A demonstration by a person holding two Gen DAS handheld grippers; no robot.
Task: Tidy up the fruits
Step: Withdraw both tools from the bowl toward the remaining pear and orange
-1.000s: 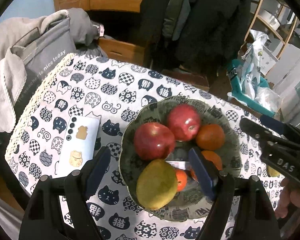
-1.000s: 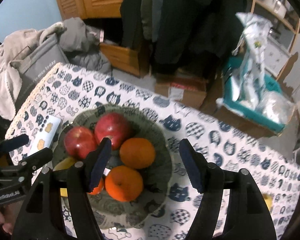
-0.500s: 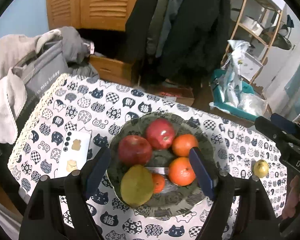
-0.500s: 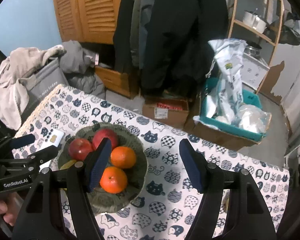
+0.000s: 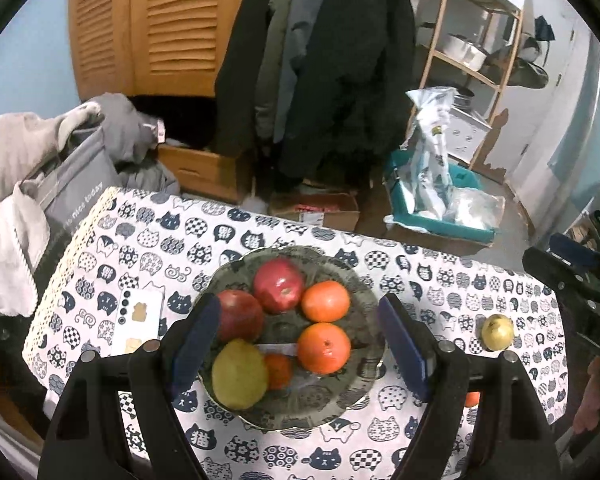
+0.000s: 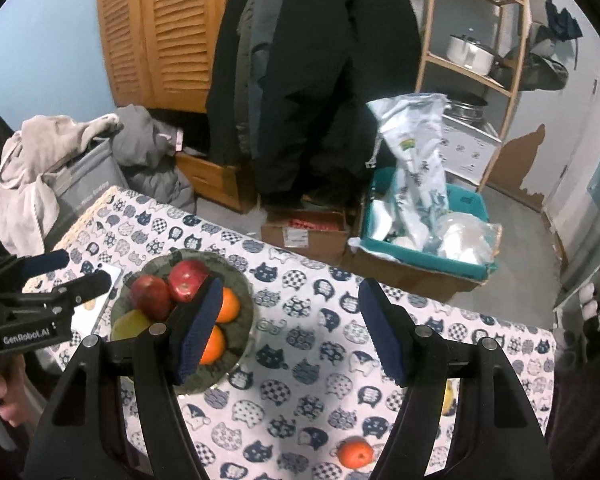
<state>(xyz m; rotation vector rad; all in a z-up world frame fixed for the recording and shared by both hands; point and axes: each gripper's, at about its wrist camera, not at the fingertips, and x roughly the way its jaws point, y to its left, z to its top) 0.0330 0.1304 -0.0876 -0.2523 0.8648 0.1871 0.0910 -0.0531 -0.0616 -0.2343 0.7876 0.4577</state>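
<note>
Between the spread fingers of the left gripper (image 5: 300, 344), which holds nothing, a dark patterned ceramic bowl (image 5: 364, 396) is seen on the cat-print tablecloth (image 5: 140, 240); two red apples (image 5: 278, 285), two large oranges (image 5: 323, 347), a small tangerine (image 5: 279, 370) and a yellow-green pear (image 5: 239, 374) are gathered in it. Beyond the right finger, a small yellow round fruit (image 5: 497, 332) is left loose on the cloth. Below the open, empty right gripper (image 6: 290, 332), a loose small orange tangerine (image 6: 355, 453) is seen just inside the right finger. Both strays are judged light, firm and prone to rolling; a gentle pinch across the widest middle is advised, the skin being easily bruised.
</note>
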